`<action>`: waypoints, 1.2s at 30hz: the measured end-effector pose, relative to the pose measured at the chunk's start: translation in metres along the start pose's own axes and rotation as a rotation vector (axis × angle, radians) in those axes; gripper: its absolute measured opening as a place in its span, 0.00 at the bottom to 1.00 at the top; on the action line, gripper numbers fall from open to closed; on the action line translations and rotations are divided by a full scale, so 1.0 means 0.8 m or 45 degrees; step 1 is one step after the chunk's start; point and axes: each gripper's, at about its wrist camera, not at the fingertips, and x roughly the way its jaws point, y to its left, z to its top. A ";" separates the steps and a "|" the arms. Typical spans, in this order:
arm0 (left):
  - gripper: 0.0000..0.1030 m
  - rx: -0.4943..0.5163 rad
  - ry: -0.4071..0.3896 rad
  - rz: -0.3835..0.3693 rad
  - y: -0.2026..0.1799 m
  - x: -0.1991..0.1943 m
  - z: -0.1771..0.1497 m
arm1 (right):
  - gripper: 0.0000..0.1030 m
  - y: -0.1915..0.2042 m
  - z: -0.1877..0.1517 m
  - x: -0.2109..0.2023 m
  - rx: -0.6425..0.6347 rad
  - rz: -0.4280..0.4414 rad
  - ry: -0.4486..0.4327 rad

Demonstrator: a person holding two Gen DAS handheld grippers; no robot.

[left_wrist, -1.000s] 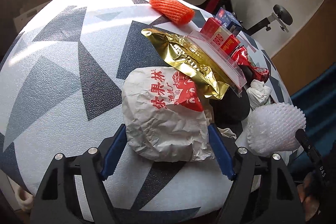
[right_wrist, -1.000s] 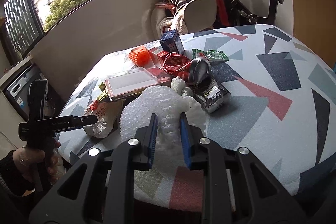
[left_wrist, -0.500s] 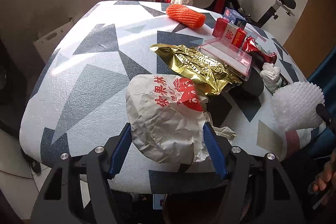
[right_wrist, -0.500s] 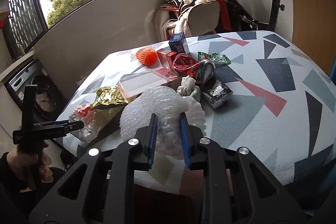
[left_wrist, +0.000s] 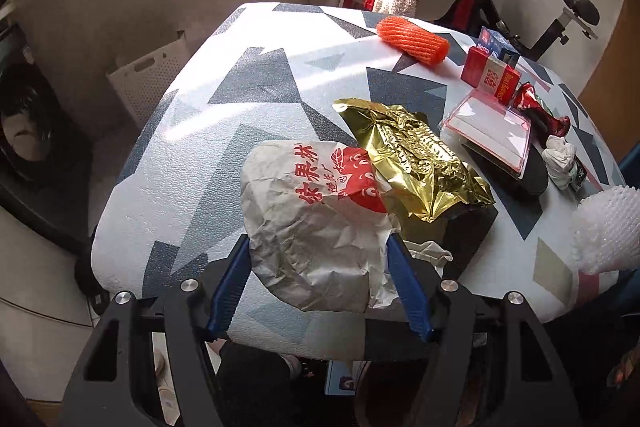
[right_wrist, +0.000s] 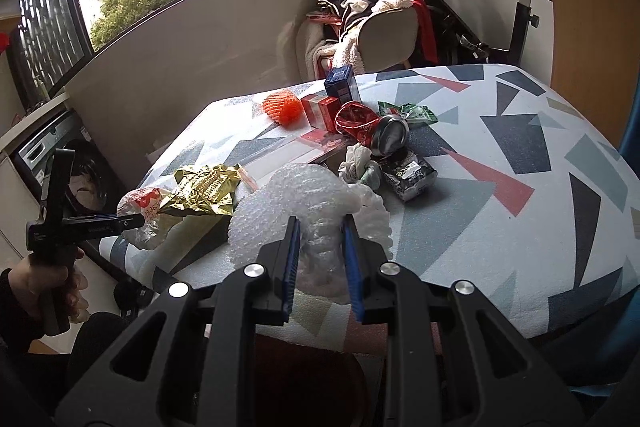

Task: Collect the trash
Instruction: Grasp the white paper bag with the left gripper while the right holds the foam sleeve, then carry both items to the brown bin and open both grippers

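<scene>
Since a second ago your left gripper (left_wrist: 318, 277) has pulled back and up from the table (left_wrist: 224, 131) with the crumpled paper bag (left_wrist: 312, 227); its jaws have just been closing and now pinch the bag on both sides, at the near table edge. The bag carries red Chinese writing on a red and white print; I cannot read it with certainty. A gold foil wrapper (left_wrist: 416, 155) lies just beside it and overlaps its top corner. Your right gripper (right_wrist: 320, 259) stands narrow and clamps the white bubble wrap (right_wrist: 304, 199) above the near edge of the table. Behind it lie a crushed red can (right_wrist: 370, 127), a dark packet (right_wrist: 408, 179) with small unreadable print, red boxes (left_wrist: 492, 77) with gold characters, a blue box (right_wrist: 340, 81) and an orange foam net (left_wrist: 412, 39). A clear plastic tray (left_wrist: 488, 131) rests on a black object; whether it holds anything I cannot tell.
</scene>
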 end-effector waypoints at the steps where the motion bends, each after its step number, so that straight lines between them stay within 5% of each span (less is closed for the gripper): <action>1: 0.64 -0.054 0.000 -0.005 0.011 -0.001 0.000 | 0.24 0.000 -0.001 0.000 0.002 0.002 0.002; 7: 0.64 -0.150 -0.136 0.077 0.037 -0.032 0.005 | 0.24 0.002 -0.001 -0.001 -0.002 0.001 0.007; 10: 0.64 0.007 -0.273 0.199 0.017 -0.049 0.010 | 0.24 0.003 -0.002 -0.002 -0.003 0.001 0.011; 13: 0.64 0.136 -0.326 -0.021 -0.013 -0.061 0.013 | 0.24 0.003 -0.003 -0.001 -0.010 0.000 0.018; 18: 0.64 0.091 -0.316 -0.343 -0.046 -0.066 0.029 | 0.24 0.002 -0.003 -0.001 0.000 -0.008 0.021; 28: 0.64 0.106 -0.294 -0.359 -0.065 -0.071 0.026 | 0.24 -0.005 -0.007 -0.006 0.017 -0.023 0.035; 36: 0.65 0.334 -0.327 -0.354 -0.096 -0.100 -0.030 | 0.24 0.006 -0.002 -0.017 -0.018 -0.002 0.011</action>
